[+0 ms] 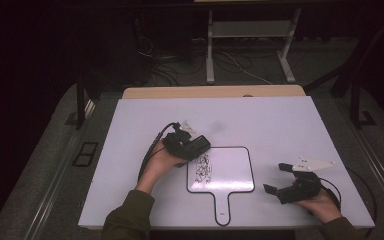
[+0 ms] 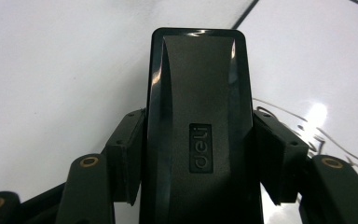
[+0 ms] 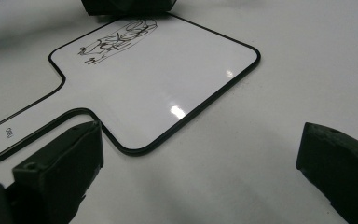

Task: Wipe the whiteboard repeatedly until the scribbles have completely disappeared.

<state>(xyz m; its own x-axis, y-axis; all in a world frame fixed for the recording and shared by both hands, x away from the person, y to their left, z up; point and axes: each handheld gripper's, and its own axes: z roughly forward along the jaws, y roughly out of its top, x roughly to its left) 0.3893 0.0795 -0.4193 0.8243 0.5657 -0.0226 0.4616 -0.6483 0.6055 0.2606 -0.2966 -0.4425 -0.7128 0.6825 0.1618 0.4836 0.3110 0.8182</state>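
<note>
A small handheld whiteboard [image 1: 230, 172] with a black rim and a handle lies on the table, black scribbles [image 1: 203, 168] on its left part. My left gripper [image 1: 192, 146] hovers at the board's upper left corner, shut on a black eraser [image 2: 200, 116] marked "deli" that fills the gap between its pads. The scribbles [image 2: 317, 135] show just right of the eraser. My right gripper [image 1: 275, 179] rests open on the table to the right of the board, nothing between its fingers [image 3: 60, 163]. In the right gripper view the whiteboard [image 3: 168, 84] lies ahead, scribbles [image 3: 119, 39] at its far end.
The white tabletop [image 1: 280, 125] carries the board. A wooden edge [image 1: 212, 92] runs along its far side. Beyond it stand a metal stand [image 1: 250, 40] and cables [image 1: 180, 65] on the dark floor. A cable [image 1: 152, 147] trails from the left gripper.
</note>
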